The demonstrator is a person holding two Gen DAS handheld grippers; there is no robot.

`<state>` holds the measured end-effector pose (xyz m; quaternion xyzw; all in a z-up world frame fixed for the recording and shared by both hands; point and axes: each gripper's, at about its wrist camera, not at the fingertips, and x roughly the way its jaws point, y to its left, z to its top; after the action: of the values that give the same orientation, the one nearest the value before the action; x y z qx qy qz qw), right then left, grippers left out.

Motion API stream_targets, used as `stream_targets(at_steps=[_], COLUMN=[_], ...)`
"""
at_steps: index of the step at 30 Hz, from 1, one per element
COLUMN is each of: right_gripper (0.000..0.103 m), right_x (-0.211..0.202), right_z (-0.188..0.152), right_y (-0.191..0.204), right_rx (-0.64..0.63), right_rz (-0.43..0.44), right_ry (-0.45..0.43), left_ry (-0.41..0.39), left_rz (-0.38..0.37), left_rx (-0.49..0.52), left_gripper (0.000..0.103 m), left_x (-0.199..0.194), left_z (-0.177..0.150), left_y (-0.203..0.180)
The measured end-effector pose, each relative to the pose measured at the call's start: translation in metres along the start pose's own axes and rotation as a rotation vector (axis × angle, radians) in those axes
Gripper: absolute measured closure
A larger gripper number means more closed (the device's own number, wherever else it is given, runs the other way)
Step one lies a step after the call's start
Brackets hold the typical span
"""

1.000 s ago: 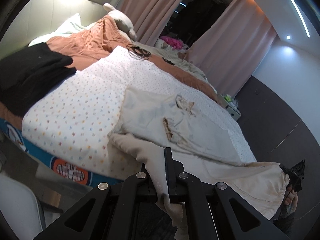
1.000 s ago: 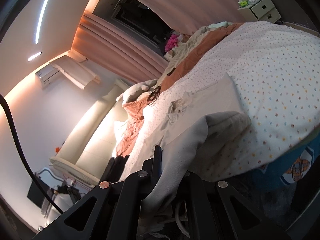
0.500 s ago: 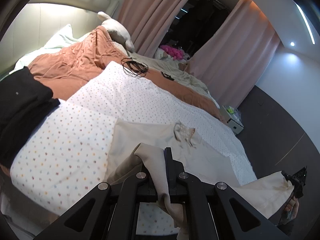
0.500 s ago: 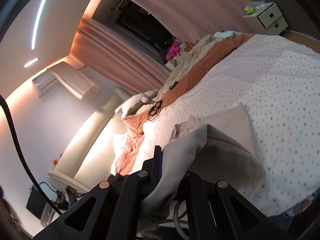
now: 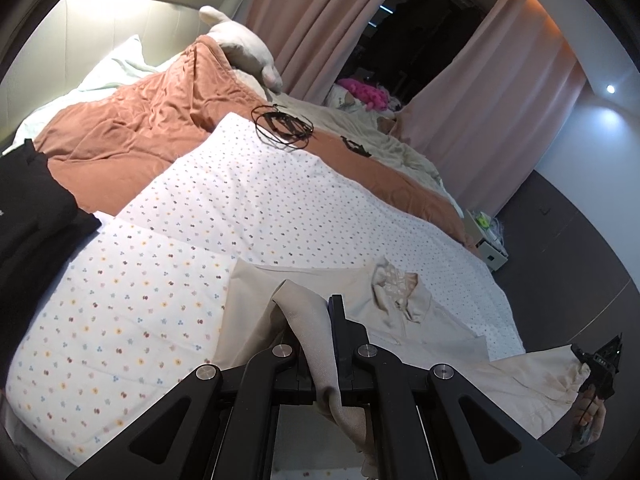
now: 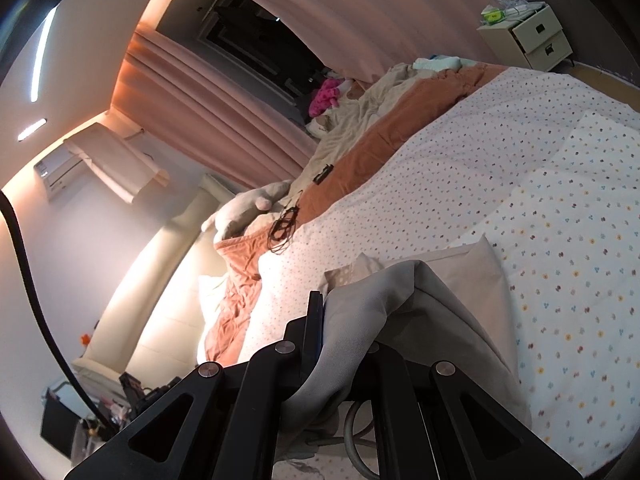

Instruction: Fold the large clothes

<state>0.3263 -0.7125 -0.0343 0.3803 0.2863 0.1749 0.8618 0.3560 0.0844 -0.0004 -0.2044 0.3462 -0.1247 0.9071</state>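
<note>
Both hands carried forward over bed (image 5: 224, 200) since a second ago; beige garment (image 5: 420, 320) hem now lifted over its own body, collar nearer. Left gripper (image 5: 320, 344) fingers clamped tight on hem fold. Right gripper (image 6: 336, 332) fingers likewise pinched shut on opposite hem corner. Garment's upper half lies flat on dotted quilt (image 5: 120, 300). Judgement: bottom-to-top fold about halfway; next, lay hem down by collar.

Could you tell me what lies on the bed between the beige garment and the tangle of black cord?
Only bare dotted bedspread lies between the beige garment and the black cord, seen in the left wrist view.
</note>
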Motion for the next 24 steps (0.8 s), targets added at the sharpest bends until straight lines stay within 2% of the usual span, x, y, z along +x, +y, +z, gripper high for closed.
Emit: stream_targets(at_steps=[14, 20, 24], right_gripper=[0.099, 0.099, 0.098], right_x=[0.087, 0.123, 0.143], right_z=[0.025, 0.027, 0.029], right_y=[-0.045, -0.075, -0.092], right_rx=[0.026, 0.069, 0.093], right_rz=[-0.106, -0.169, -0.202], right_ry=[0.060, 0.094, 0.099], left_ry=[0.123, 0.208, 0.249], left_rz=[0.065, 0.065, 0.092], left_rx=[-0.035, -0.103, -0.085], left_gripper=[0.099, 0.099, 0.096], left_x=[0.102, 0.149, 0.177], left_z=[0.020, 0.022, 0.022], left_y=[0.025, 0.041, 0.042])
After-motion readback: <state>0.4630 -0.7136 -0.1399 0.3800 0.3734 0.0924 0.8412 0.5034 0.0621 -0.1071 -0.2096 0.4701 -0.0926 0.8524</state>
